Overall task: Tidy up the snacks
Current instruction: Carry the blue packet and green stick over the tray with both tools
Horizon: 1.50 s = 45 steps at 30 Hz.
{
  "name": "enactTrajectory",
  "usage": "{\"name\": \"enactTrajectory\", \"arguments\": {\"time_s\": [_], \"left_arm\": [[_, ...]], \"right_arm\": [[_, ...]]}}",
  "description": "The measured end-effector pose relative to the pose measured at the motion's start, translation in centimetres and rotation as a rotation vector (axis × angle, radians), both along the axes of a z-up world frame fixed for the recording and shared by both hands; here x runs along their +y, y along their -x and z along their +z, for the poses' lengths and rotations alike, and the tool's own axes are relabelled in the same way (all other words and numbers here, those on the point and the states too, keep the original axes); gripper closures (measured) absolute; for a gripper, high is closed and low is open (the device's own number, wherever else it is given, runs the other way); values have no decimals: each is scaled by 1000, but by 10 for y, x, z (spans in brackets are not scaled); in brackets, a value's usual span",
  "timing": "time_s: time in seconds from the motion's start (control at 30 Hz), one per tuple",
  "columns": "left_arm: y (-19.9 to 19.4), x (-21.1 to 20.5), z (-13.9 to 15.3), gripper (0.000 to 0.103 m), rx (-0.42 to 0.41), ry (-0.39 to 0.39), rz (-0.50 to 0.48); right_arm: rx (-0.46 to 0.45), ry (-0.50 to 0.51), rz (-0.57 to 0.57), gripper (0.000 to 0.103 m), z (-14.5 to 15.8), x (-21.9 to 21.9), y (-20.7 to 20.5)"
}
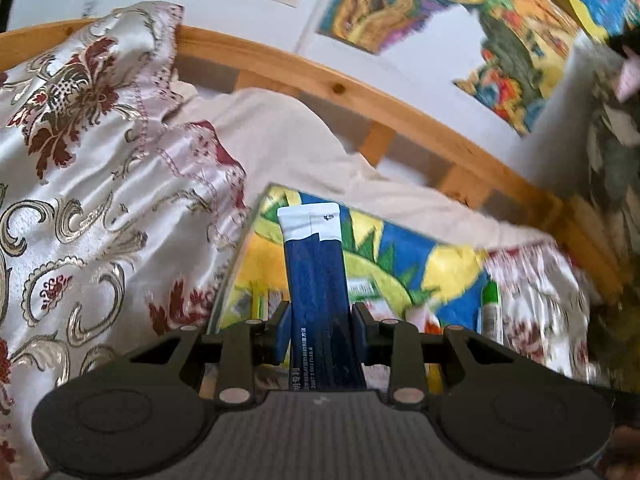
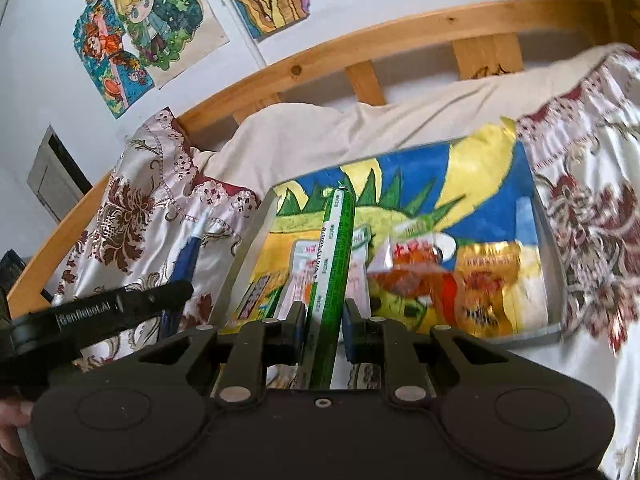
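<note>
Gripping a blue sachet point(image 1: 316, 280), left gripper point(image 1: 320, 332) jaws hover above the tray rim point(image 1: 240, 256); right gripper point(image 2: 323, 320) jaws clamp a green stick point(image 2: 334, 264).

Soft daylight, fisheye bending, blurred right edges

The left tongs point(image 1: 322, 332) are clamped on a long dark blue foil sachet with a white sealed top point(image 1: 316, 272), which stands upright between the blue pads. Behind it lies a flat tray lined with a bright yellow, blue and green picture point(image 1: 400, 248), set on a bed covered in shiny white satin cloth with maroon flowers point(image 1: 92, 184). A green and white tube-shaped snack point(image 1: 491, 312) lies blurred at the tray's right edge. A curved pale wooden bed rail point(image 1: 340, 88) runs behind, under colourful drawings on the white wall point(image 1: 400, 4).
</note>
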<state>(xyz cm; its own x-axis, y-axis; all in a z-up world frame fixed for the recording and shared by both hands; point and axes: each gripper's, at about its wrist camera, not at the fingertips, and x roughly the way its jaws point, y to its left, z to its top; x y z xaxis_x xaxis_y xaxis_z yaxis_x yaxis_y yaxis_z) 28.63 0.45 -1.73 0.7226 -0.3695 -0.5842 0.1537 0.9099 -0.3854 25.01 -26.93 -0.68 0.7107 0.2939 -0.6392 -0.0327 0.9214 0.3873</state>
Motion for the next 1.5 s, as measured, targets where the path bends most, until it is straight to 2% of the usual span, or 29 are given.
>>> {"name": "enactTrajectory", "arguments": {"time_s": [0.23,0.4,0.77,1.5], "left_arm": [[-30,-9,-6,68,-24,41,32],[-44,-19,-15,68,-28,33,33],[-68,-19,-40,68,25,18,63],[-72,-30,-54,68,87,-95,39]], "right_arm": [[-85,81,5,82,-5,3,-30],[-108,77,10,82,-13,6,-45],[-86,123,5,82,-35,13,-61],[-70,182,9,84,-54,19,-75]]}}
